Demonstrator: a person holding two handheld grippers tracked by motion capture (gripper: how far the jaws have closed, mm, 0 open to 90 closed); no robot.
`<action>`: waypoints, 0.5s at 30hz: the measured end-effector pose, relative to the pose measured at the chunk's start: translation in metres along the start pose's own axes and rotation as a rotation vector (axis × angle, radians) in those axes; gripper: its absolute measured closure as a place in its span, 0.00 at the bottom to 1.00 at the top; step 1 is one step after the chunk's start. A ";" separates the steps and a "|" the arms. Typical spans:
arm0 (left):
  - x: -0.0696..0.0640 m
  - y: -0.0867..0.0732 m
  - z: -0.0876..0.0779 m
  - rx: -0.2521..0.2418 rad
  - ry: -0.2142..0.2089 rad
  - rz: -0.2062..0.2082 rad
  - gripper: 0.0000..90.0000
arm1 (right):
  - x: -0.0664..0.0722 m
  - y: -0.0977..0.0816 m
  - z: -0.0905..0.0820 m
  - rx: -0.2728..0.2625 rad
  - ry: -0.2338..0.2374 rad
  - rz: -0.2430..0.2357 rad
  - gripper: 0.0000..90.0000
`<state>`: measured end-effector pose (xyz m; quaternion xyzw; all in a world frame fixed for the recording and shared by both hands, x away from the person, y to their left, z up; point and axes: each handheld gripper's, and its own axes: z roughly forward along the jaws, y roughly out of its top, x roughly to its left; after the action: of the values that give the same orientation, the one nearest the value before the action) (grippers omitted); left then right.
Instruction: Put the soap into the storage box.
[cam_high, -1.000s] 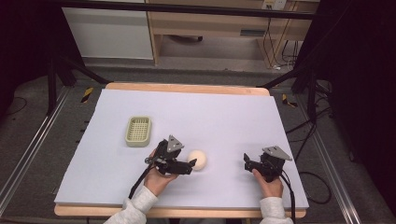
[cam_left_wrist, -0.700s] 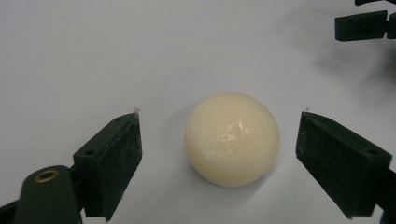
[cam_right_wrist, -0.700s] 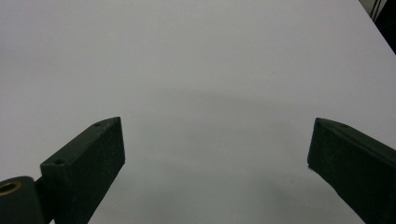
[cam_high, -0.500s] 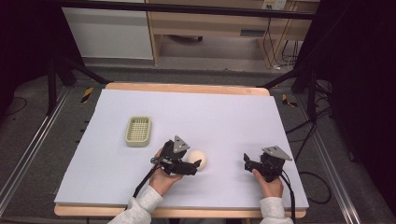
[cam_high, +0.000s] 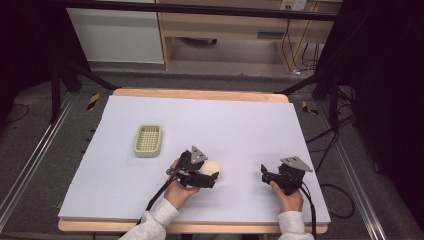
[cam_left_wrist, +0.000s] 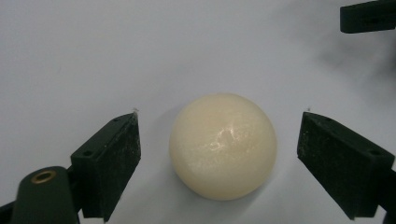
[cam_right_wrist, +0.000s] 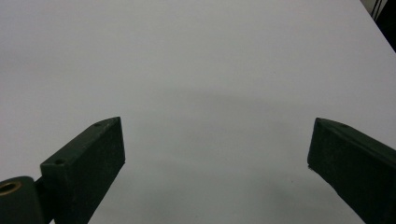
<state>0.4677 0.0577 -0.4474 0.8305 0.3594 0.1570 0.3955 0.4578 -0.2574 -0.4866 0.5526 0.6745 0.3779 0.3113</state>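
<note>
We hold our left gripper (cam_left_wrist: 219, 154) with its fingers apart either side of the cream ball (cam_left_wrist: 223, 145) on the table (cam_high: 250, 125), ready to close; our right gripper (cam_right_wrist: 215, 158) waits, fingers apart.

On the table (cam_high: 250, 120), the ball (cam_high: 214, 167) lies between the left gripper's (cam_high: 209, 176) jaws, the basket (cam_high: 148, 140) behind-left, the right gripper (cam_high: 265, 175) well apart rightward.

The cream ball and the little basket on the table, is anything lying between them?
No. In the high view, only bare white table cover lies between the cream ball and the basket; the left gripper sits around the ball.
</note>
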 end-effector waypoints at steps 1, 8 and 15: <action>0.000 0.000 0.001 0.002 -0.002 -0.004 0.14 | 0.000 0.000 0.000 0.000 0.001 0.001 0.05; -0.002 0.000 0.008 0.015 0.004 -0.002 0.14 | 0.000 0.000 0.000 0.001 0.002 0.001 0.05; -0.004 0.000 0.016 0.027 -0.001 -0.005 0.12 | 0.000 0.000 0.000 0.000 0.003 0.002 0.05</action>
<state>0.4739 0.0460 -0.4580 0.8348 0.3634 0.1508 0.3850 0.4578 -0.2577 -0.4866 0.5529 0.6744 0.3788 0.3099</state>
